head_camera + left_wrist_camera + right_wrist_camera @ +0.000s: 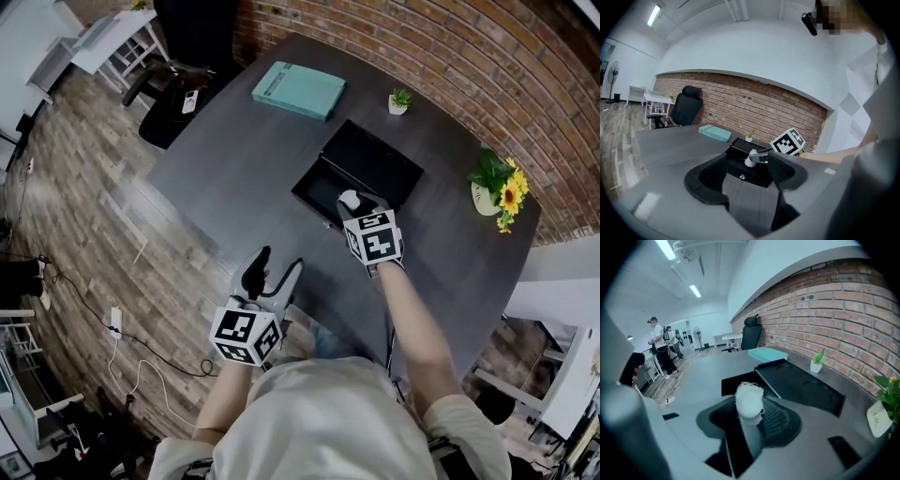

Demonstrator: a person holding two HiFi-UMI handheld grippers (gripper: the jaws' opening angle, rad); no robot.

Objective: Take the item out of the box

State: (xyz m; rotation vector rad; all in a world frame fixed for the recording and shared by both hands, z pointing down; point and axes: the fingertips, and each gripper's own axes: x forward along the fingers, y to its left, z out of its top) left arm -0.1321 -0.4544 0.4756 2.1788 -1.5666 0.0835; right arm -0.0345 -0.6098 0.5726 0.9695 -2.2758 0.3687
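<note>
Brick wall [422,47]: curves behind the far edge of the table.
Table [234,159]: dark grey top that bears everything named below except the chair.
Office chair [183,56]: black, stands on the wooden floor at the table's far left corner.
Box [317,192]: black, open, with its lid [375,159] laid flat behind it on the table; it lies near the middle of the top.
Teal book [298,89]: lies flat, beyond the box and apart from it.
Sunflower pot [497,192]: stands at the table's right edge, near the wall.
Right gripper [749,417]: reaches over the right end of the box's open compartment, its jaws clamped on the white item from both sides.
Left gripper [747,180]: is held at the table's near edge, well short of the box, with its jaws wide apart and only bare table top showing between them.
Small potted plant [399,100]: white pot, stands just past the lid's far corner.
White item [749,401]: rounded with a fuzzy top, pinched between the right gripper's pads, at about rim height over the box's right end; whether it is fully clear of the compartment I cannot tell.
</note>
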